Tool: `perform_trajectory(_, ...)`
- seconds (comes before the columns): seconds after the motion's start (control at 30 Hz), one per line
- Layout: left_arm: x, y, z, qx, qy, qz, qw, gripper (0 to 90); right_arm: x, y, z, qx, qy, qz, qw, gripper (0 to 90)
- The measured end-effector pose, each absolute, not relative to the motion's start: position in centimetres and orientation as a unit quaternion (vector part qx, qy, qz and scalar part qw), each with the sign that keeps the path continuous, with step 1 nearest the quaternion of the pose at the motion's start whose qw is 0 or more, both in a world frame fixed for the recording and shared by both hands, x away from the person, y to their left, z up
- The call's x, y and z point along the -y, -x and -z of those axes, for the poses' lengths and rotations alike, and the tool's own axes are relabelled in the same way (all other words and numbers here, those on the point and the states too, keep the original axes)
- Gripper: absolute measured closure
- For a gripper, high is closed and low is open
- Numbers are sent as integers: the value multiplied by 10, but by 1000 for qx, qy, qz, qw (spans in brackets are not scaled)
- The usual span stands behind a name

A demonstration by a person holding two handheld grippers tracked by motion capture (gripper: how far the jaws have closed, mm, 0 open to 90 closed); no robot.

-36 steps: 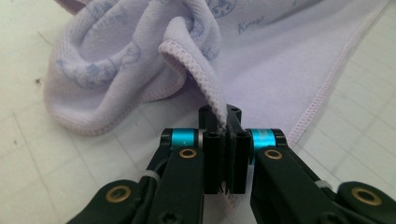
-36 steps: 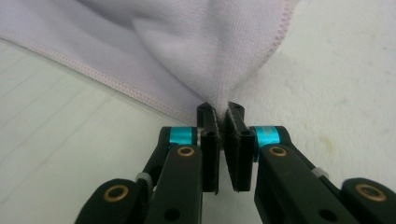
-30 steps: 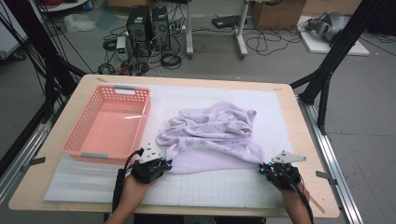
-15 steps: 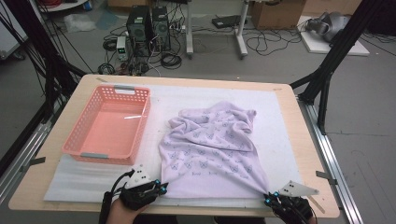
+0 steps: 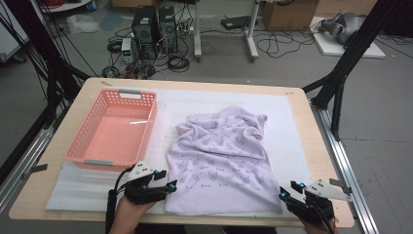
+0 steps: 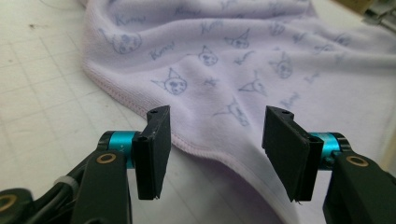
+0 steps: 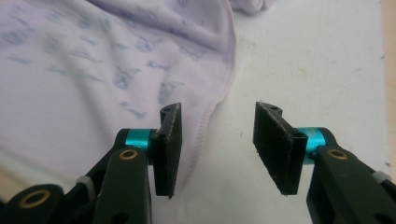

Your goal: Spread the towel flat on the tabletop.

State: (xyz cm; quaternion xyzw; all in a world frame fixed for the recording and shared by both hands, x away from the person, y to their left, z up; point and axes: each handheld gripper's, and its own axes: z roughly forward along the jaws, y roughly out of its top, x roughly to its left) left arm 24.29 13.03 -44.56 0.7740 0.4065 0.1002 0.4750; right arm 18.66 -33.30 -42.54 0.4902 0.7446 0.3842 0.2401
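Lilac cat-print towel (image 5: 221, 158) spread flat on white mat (image 5: 87, 187) right of pink basket (image 5: 111, 130), my left gripper (image 5: 163, 180) at its near left corner, jaws just opened, hem between them unpinched, my right gripper (image 5: 288, 191) at near right corner, jaws just opened, gripping nothing

On the table (image 5: 311, 146) a mat (image 5: 287, 122) bears the towel (image 5: 224, 161) at the middle, the basket (image 5: 113, 131) to its left, the left claw (image 5: 168, 181) at its near left corner and the right claw (image 5: 287, 190) at its near right corner.
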Motion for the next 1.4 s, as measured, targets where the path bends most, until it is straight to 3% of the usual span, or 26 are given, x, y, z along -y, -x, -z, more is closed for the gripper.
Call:
perform_trajectory(0.07, -122, -252, 451, -413, -783, -86, 457, 417, 328, -200, 434, -751, -490, -381, 225, 512)
perform_trajectory(0.13, -116, -255, 452, -408, -789, -109, 447, 435, 321, -212, 441, -761, -488, -369, 218, 511)
perform_trajectory(0.17, -115, -256, 451, -409, -790, -115, 442, 493, 318, -217, 445, -767, -489, -355, 217, 515)
perform_trajectory(0.2, -114, -257, 450, -401, -798, -119, 435, 609, 316, -221, 448, -770, -491, -348, 213, 524)
perform_trajectory(0.23, -114, -257, 450, -397, -800, -119, 435, 778, 315, -226, 450, -762, -496, -360, 209, 630)
perform_trajectory(0.27, -113, -260, 450, -397, -800, -111, 435, 851, 315, -229, 450, -764, -493, -363, 203, 714)
perform_trajectory(0.3, -112, -264, 449, -393, -804, -123, 430, 857, 314, -232, 449, -767, -488, -366, 199, 846)
perform_trajectory(0.37, -112, -272, 446, -404, -797, -149, 423, 864, 310, -239, 449, -773, -476, -361, 212, 859)
perform_trajectory(0.57, -108, -298, 445, -442, -773, -181, 417, 849, 303, -263, 447, -742, -497, -342, 294, 848)
perform_trajectory(0.6, -108, -299, 447, -450, -765, -177, 425, 796, 300, -266, 447, -741, -499, -339, 294, 826)
perform_trajectory(0.67, -112, -296, 446, -452, -759, -166, 438, 592, 301, -265, 446, -733, -507, -350, 288, 720)
perform_trajectory(0.7, -115, -290, 445, -447, -758, -167, 444, 543, 303, -262, 446, -728, -507, -359, 289, 669)
perform_trajectory(0.73, -118, -286, 445, -437, -763, -164, 448, 520, 308, -257, 444, -716, -511, -382, 283, 610)
perform_trajectory(0.87, -128, -269, 443, -405, -780, -150, 453, 506, 322, -235, 441, -728, -491, -398, 266, 572)
perform_trajectory(1.17, -143, -239, 435, -407, -768, -166, 466, 483, 331, -209, 446, -759, -480, -383, 216, 613)
perform_trajectory(1.3, -149, -229, 430, -404, -764, -171, 473, 485, 330, -210, 452, -769, -475, -368, 218, 615)
perform_trajectory(1.33, -151, -227, 429, -402, -764, -171, 475, 485, 330, -210, 452, -769, -476, -366, 219, 642)
perform_trajectory(1.4, -154, -224, 429, -401, -762, -169, 479, 489, 328, -210, 450, -781, -461, -363, 215, 857)
